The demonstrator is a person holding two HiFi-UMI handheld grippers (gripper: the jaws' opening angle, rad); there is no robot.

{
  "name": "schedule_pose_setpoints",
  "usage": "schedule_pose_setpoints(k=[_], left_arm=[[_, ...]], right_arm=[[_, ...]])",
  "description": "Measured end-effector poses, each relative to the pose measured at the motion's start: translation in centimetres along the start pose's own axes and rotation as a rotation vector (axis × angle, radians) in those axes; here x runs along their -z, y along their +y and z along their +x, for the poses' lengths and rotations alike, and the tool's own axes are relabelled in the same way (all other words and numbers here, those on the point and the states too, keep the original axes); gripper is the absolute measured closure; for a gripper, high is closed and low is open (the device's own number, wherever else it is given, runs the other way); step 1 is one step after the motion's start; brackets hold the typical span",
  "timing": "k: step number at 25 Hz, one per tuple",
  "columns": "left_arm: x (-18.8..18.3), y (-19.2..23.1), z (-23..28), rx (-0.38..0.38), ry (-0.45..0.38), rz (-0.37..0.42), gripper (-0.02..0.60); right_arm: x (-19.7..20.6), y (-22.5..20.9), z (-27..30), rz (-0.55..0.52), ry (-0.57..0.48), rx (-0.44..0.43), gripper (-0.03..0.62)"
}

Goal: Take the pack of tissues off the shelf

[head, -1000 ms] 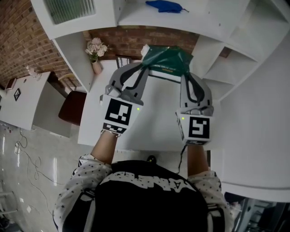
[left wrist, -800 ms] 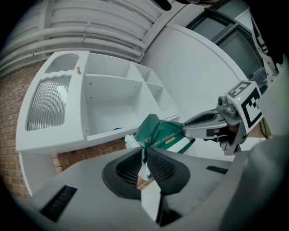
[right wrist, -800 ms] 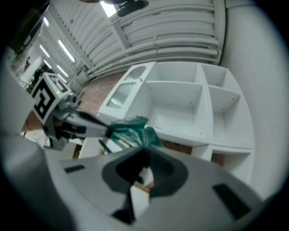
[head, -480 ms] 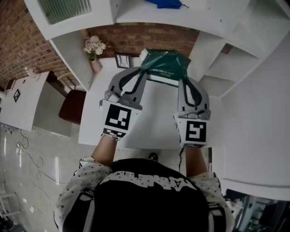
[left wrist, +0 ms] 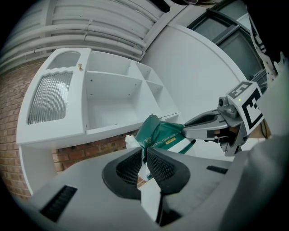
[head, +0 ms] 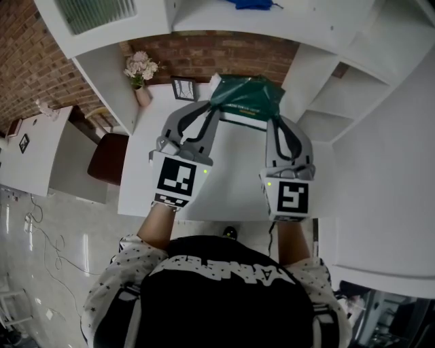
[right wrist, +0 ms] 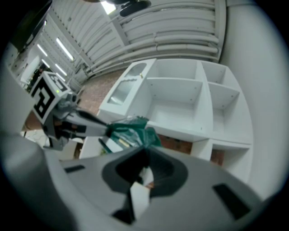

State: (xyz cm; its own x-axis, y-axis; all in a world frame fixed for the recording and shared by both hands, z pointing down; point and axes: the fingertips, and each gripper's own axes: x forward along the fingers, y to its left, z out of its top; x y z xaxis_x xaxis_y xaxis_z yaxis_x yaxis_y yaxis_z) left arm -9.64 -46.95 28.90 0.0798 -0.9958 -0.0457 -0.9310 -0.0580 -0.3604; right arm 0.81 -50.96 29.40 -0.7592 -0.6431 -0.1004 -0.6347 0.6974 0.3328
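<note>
The pack of tissues (head: 246, 96) is a green and white soft pack held in the air above the white desk (head: 231, 183), in front of the white shelf unit (head: 292, 27). My left gripper (head: 216, 103) is shut on the pack's left end, and my right gripper (head: 275, 113) is shut on its right end. In the left gripper view the pack (left wrist: 163, 136) runs from my jaws across to the right gripper (left wrist: 192, 131). The right gripper view shows the pack (right wrist: 131, 133) just past my jaws, with the left gripper (right wrist: 106, 130) pinching its far end.
A vase of pink flowers (head: 140, 76) and a small picture frame (head: 182, 89) stand at the back of the desk. A blue item (head: 253, 4) lies on the shelf above. White cubbies (head: 333, 102) rise at right; a brown chair (head: 109, 160) sits at left.
Both grippers and the pack have drifted slightly toward me and down from the shelf between the oldest frame and now; both grips are unchanged.
</note>
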Motion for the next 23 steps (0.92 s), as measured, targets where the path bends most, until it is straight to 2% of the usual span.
schedule_pose_setpoints(k=[23], left_arm=[[-0.67, -0.34, -0.39, -0.004, -0.013, -0.002, 0.520]], right_arm=[[-0.66, -0.16, -0.69, 0.000, -0.018, 0.009, 0.542]])
